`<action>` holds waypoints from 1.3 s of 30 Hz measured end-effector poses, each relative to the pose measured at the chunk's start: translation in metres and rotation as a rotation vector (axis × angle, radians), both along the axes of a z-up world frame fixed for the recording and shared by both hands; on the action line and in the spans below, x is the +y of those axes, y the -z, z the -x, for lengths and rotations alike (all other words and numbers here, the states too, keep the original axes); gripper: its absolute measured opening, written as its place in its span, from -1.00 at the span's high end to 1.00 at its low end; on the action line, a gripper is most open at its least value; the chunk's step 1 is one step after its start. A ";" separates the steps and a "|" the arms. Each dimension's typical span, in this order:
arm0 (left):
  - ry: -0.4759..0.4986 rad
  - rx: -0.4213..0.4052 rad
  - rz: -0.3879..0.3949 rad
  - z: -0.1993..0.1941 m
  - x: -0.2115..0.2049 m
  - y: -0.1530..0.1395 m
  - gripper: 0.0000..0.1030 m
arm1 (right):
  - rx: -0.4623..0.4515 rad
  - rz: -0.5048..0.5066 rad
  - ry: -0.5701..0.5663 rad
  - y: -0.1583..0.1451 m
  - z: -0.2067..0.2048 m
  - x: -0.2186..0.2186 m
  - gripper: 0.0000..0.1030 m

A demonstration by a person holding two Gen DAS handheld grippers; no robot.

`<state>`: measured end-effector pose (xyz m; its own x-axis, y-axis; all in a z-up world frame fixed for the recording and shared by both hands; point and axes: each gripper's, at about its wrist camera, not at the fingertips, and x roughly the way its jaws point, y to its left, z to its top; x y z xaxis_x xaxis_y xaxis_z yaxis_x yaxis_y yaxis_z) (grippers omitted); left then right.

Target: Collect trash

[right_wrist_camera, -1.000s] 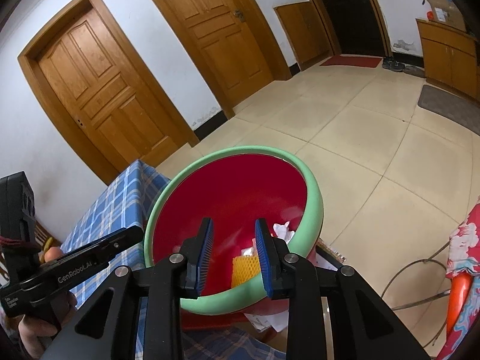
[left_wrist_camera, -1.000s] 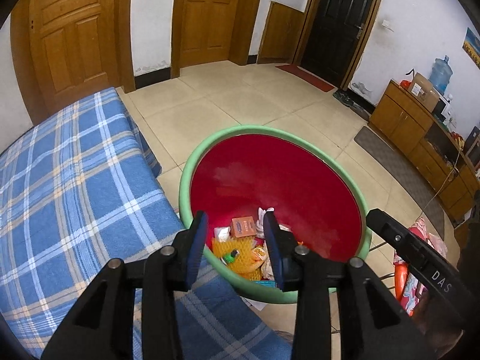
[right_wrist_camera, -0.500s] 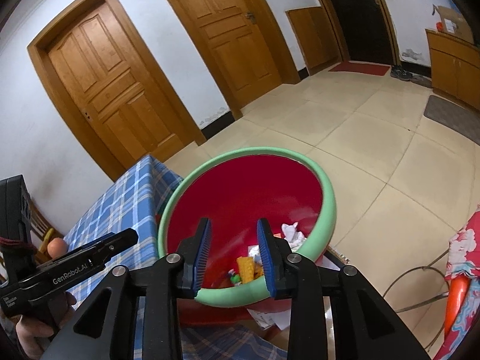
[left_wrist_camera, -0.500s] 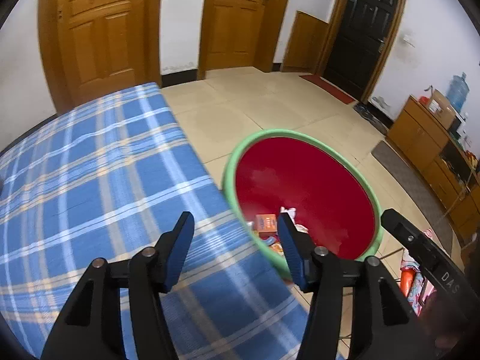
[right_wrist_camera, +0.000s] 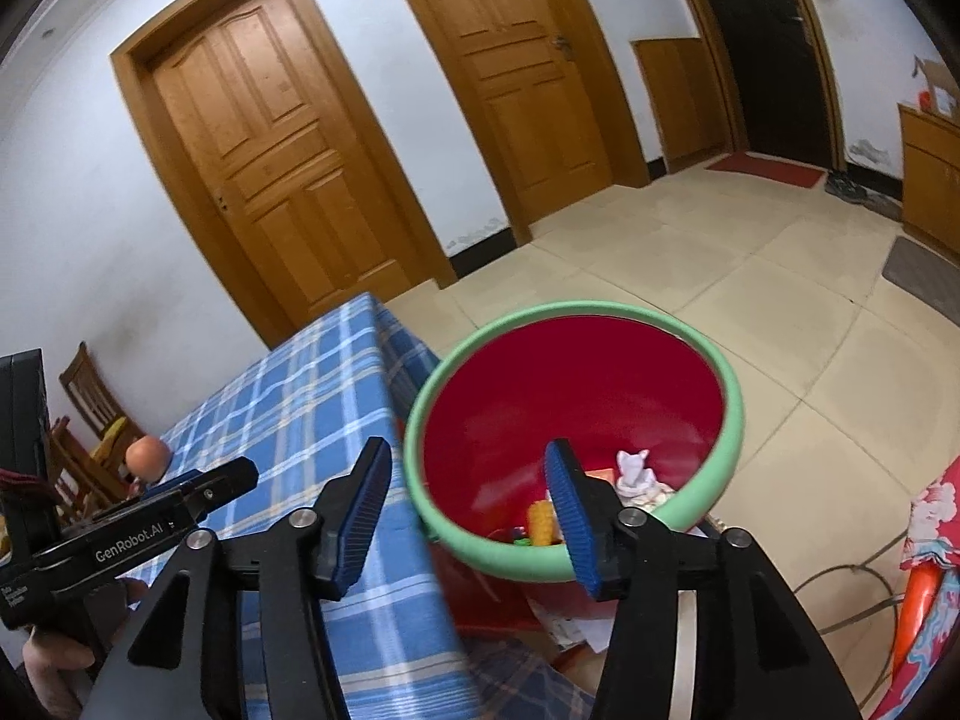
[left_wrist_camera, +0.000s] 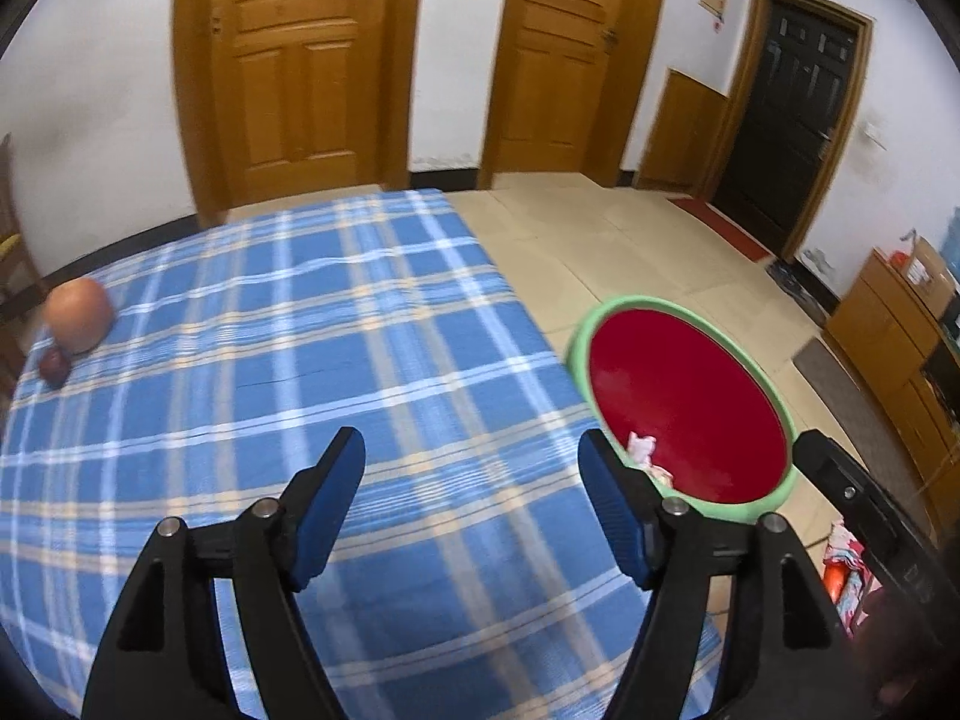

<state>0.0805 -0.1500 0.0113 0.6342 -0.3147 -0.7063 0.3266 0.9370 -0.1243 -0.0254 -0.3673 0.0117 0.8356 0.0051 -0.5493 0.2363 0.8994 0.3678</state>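
Note:
A red bin with a green rim (right_wrist_camera: pixel 729 402) stands on the floor beside the table; inside lie a crumpled white tissue (right_wrist_camera: pixel 633 468), a yellow wrapper (right_wrist_camera: pixel 540 519) and other scraps. In the left wrist view the same bin (left_wrist_camera: pixel 780 402) is at the right. My left gripper (left_wrist_camera: pixel 471 480) hovers over the blue plaid tablecloth (left_wrist_camera: pixel 270 360), its jaws opening with nothing between them. My right gripper (right_wrist_camera: pixel 468 486) hangs over the bin's near rim and the table edge, jaws opening and empty. The left gripper's body (right_wrist_camera: pixel 132 531) shows at the lower left of the right wrist view.
An orange-brown round fruit (left_wrist_camera: pixel 78 315) and a small dark red fruit (left_wrist_camera: pixel 54 367) lie at the table's far left. A wooden chair (right_wrist_camera: pixel 96 414) stands behind the table. Wooden doors, a low cabinet (left_wrist_camera: pixel 894 324) and tiled floor surround the spot.
Both grippers' jaws have spread wider. The left gripper swung left from over the bin to over the tablecloth. The right gripper drew back and up slightly, still above the bin.

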 end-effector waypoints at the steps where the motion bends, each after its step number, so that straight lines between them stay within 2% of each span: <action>1: -0.020 -0.008 -0.001 0.003 0.007 -0.003 -0.45 | -0.004 0.005 -0.008 -0.002 0.000 0.004 -0.19; 6: -0.098 -0.044 -0.010 0.015 0.039 -0.013 -0.52 | -0.020 0.033 -0.050 -0.010 0.002 0.028 -0.38; 8: -0.128 -0.057 -0.014 0.020 0.050 -0.017 -0.62 | -0.025 0.047 -0.065 -0.014 0.003 0.037 -0.45; 14: -0.202 -0.103 -0.025 0.038 0.077 -0.027 -0.69 | -0.041 0.088 -0.109 -0.022 0.007 0.065 -0.56; 24: -0.295 -0.142 -0.023 0.065 0.111 -0.039 -0.79 | -0.068 0.147 -0.151 -0.033 0.017 0.100 -0.65; 39: -0.342 -0.152 -0.022 0.083 0.126 -0.041 -0.79 | -0.103 0.192 -0.190 -0.039 0.027 0.123 -0.66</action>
